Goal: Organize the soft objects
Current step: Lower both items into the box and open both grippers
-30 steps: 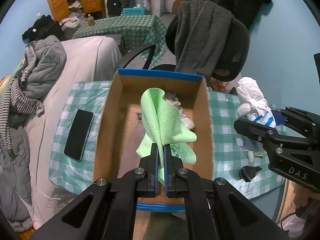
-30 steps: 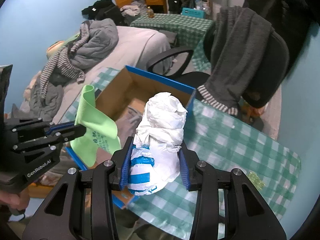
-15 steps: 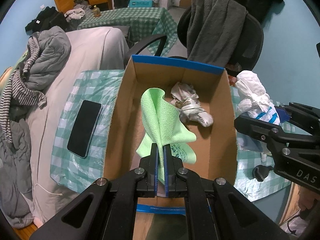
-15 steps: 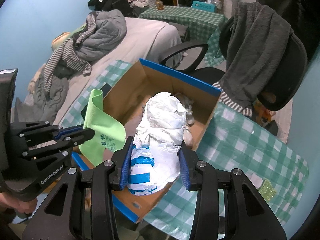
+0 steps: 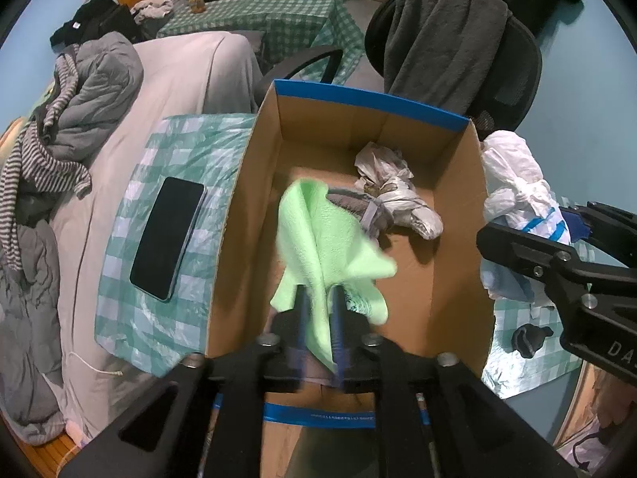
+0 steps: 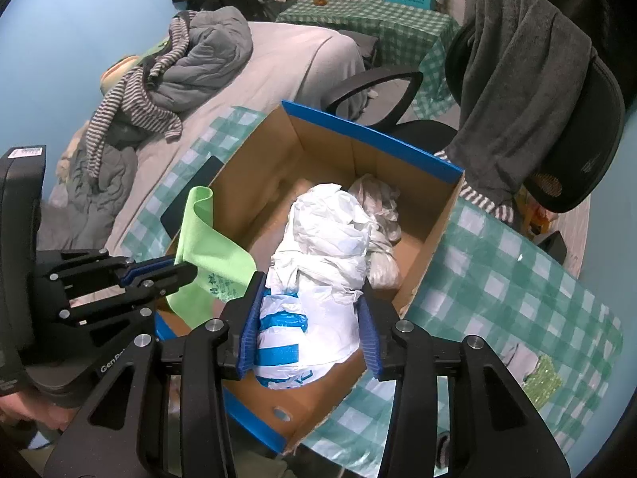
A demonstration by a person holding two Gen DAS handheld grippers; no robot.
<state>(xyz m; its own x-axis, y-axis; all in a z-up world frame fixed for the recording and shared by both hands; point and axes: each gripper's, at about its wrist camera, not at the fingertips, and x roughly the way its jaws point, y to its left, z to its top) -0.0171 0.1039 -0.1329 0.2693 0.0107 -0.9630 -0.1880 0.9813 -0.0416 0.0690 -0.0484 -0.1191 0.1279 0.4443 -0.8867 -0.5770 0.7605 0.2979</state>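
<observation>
Checked table (image 6: 497,279): green cloth (image 5: 318,247) between parted left jaws, over box (image 5: 358,103).

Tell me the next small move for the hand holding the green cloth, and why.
Probably open the left hand-held gripper fully and let go: the green microfiber cloth already hangs over the cardboard box, above its bare floor beside the grey bundle. The jaws look blurred, perhaps already parting.
</observation>
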